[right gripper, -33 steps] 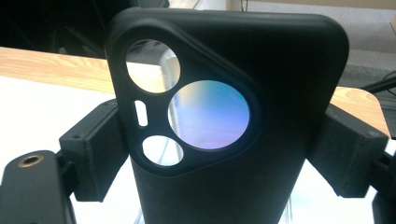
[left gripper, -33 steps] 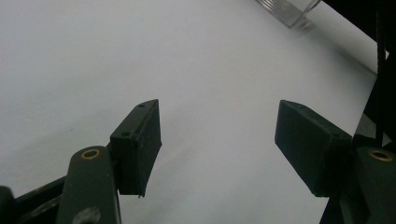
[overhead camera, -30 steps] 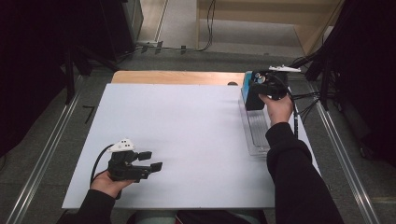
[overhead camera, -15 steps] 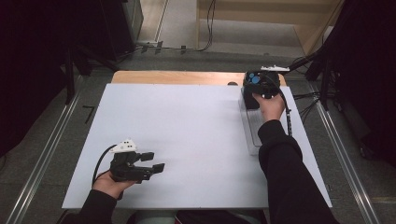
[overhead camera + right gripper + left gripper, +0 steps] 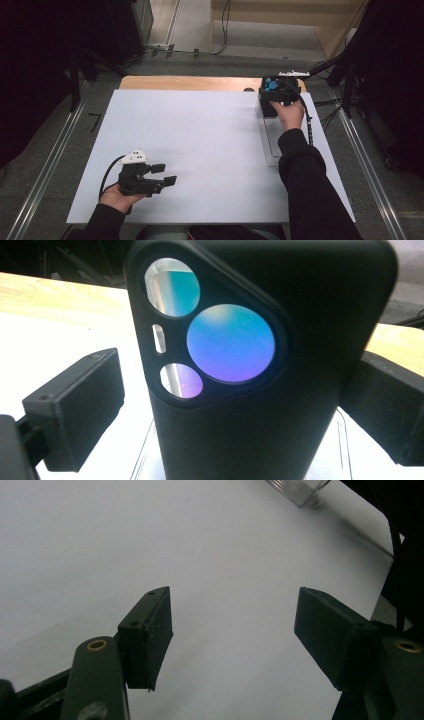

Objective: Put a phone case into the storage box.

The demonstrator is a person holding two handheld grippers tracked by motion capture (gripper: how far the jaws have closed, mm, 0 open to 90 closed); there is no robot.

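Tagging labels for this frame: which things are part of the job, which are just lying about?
In the job: black phone case; clear tray; right claw, jaws just opening, case between them.
Lying about: left claw, open and empty; white sheet; floor cables.

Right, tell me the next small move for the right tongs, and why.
Probably close the right tongs on the black phone case. It stands upright between the jaws, which have just been opening, and there is still a gap at the left one. The case rises from the clear tray, so a grip comes before any lift.
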